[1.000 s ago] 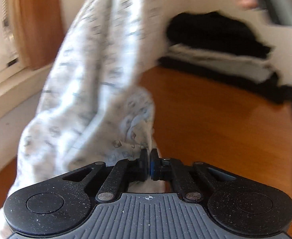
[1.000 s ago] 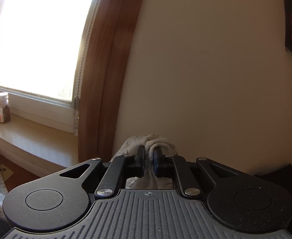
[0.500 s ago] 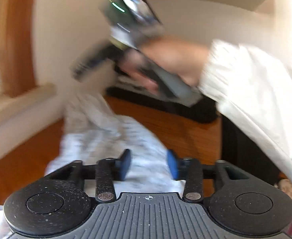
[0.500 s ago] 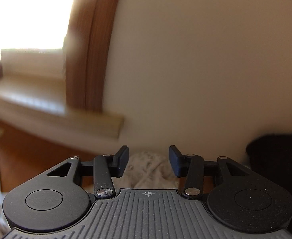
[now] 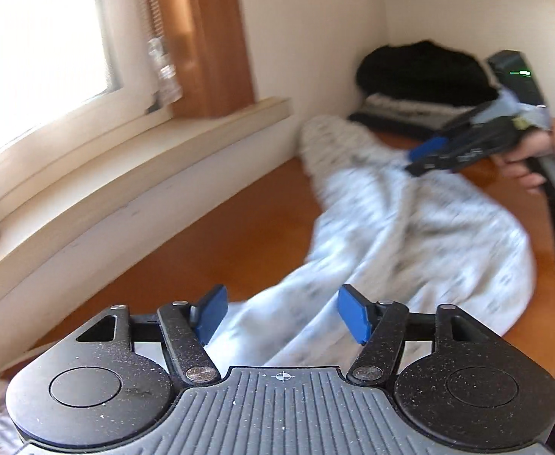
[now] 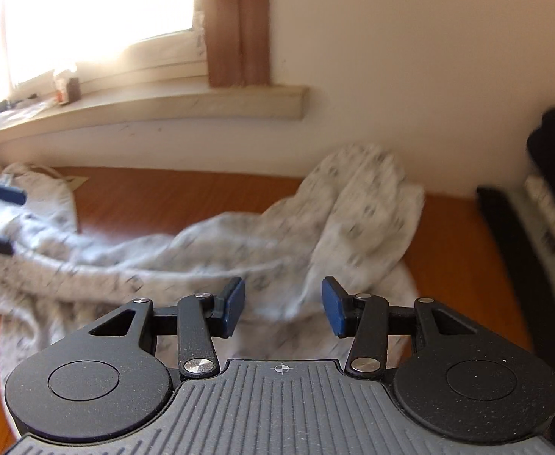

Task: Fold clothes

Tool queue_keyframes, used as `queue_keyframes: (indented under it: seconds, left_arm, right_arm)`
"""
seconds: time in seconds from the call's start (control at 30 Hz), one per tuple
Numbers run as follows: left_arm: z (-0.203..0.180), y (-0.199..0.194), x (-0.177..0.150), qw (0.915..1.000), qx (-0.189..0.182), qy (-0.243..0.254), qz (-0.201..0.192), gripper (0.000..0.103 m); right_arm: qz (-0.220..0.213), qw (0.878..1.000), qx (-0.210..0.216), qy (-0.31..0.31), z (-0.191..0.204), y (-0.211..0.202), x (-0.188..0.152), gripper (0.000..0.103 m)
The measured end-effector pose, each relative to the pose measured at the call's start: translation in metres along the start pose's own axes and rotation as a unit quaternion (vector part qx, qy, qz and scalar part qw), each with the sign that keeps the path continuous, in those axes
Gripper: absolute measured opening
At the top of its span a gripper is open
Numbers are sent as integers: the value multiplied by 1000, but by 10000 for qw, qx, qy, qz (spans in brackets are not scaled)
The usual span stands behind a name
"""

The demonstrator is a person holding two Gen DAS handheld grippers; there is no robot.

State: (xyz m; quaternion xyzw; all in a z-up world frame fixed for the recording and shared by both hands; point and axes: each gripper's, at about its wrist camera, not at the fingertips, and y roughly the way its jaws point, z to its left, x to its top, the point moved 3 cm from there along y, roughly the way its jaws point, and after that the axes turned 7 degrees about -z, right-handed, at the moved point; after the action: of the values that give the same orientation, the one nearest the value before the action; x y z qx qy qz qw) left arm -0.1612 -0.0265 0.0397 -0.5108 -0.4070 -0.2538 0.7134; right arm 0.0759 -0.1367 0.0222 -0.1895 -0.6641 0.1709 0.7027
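By the window (image 6: 88, 19) side, the left gripper (image 5: 283, 314) hangs over the near end of the garment (image 5: 410, 227), its jaws opening, nothing pinched between them. The garment lies released and rumpled across the wooden table (image 5: 216, 239), one end bunched against the wall (image 6: 410, 57). Over its far end the right gripper (image 6: 283, 307) has let go too, pads apart above the cloth. Further right sits a pile (image 5: 421, 83) of dark and striped clothes.

The likely trouble is folding on those wrinkles, which would give a lumpy, crooked result, or dragging cloth into the pile. The sill (image 6: 163, 110) and wall hem in the far side; bare wood shows between garment and sill, with little room towards the pile.
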Motion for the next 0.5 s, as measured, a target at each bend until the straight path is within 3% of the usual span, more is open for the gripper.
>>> queue_keyframes:
  seconds: [0.2,0.3,0.37,0.43,0.5]
  left_arm:
    - [27,-9,-15,9998,98,-103,116,73]
    - [27,-9,-19,9999,58,-110,110,67]
    - [26,-4,-19,9998,-6,-155,91,50]
    - [27,0,-18,9995,-126,-282,44,4]
    - [31,-1,-15,9993,-31,-360,-117,3]
  right_arm:
    - [-110,9997,-77,190,5,-9,-16,46]
    - [-300,9992,-38,255,10,-19,-18,47]
    - [-469,9985,161,221,17,-25,-19,48]
    - [-444,9985,270,171,23,-28,-22,48]
    - [-283,9990,350,24,27,-27,-28,48]
